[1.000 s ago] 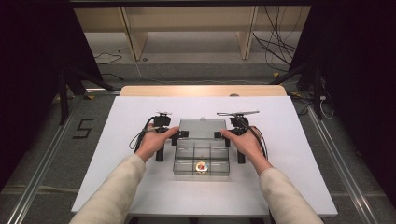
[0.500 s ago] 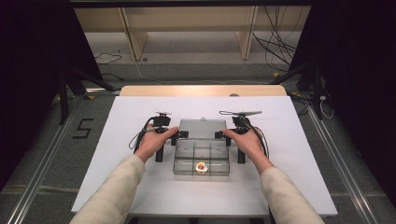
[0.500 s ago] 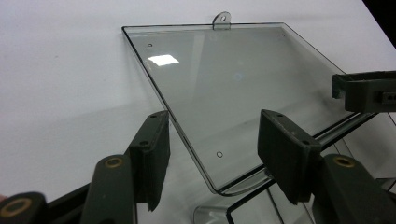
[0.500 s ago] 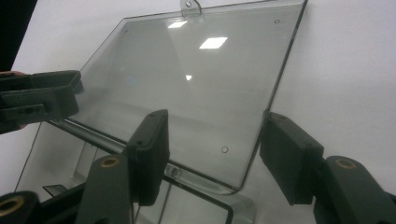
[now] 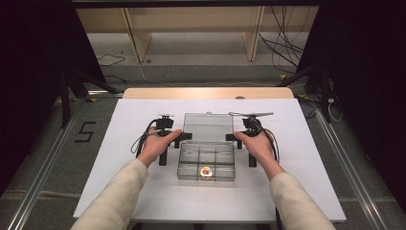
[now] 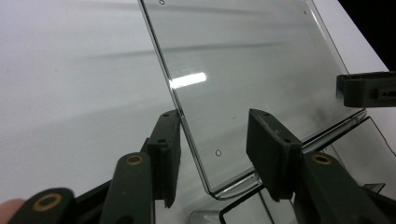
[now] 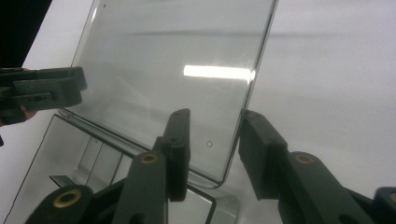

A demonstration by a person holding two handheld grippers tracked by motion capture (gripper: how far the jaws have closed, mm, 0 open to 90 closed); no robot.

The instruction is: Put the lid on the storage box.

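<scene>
Clear lid [image 5: 208,127] of the compartment box [image 5: 207,162] is straddled, not yet pinched, by closing left gripper [image 6: 212,154] and right gripper [image 7: 215,149]; uneven squeeze could twist its hinge.

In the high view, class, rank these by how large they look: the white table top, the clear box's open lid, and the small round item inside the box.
1. White table top, largest by far.
2. Open lid of the clear compartment box.
3. Small round item, the smallest.
</scene>
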